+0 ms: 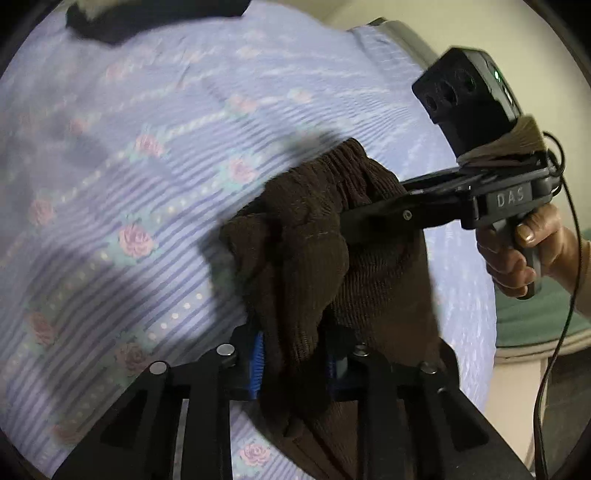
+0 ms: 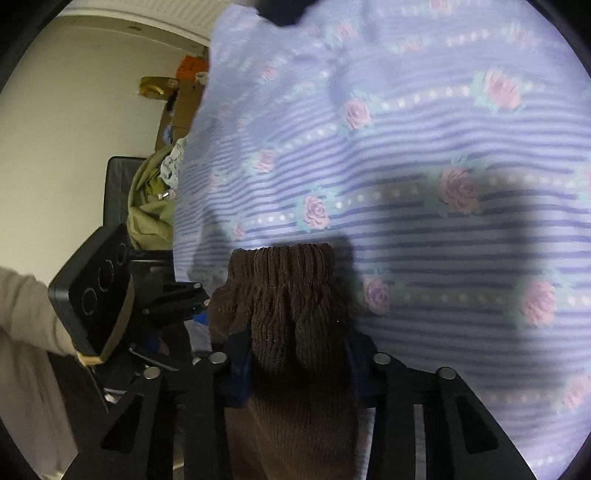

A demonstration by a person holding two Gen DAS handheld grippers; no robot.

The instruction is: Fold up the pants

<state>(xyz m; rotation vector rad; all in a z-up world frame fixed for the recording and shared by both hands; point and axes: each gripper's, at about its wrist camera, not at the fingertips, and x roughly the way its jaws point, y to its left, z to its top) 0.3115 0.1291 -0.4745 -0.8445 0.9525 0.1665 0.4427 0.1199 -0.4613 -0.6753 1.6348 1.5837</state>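
Note:
The pants (image 1: 314, 236) are dark brown ribbed corduroy, held bunched above the bed. My left gripper (image 1: 295, 363) is shut on a fold of the fabric between its blue pads. My right gripper (image 1: 373, 218) comes in from the right in the left wrist view and grips the same bunch near the gathered waistband. In the right wrist view my right gripper (image 2: 299, 363) is shut on the pants (image 2: 291, 295), whose elastic waistband sticks up between the fingers. The left gripper (image 2: 192, 306) shows at the left there, close beside the cloth.
A lilac striped bedspread with pink roses (image 1: 147, 192) lies under both grippers and also fills the right wrist view (image 2: 424, 147). A dark garment (image 1: 122, 18) lies at the far edge. A pile of green and pale clothes (image 2: 155, 199) and a black chair (image 2: 118, 192) stand beside the bed.

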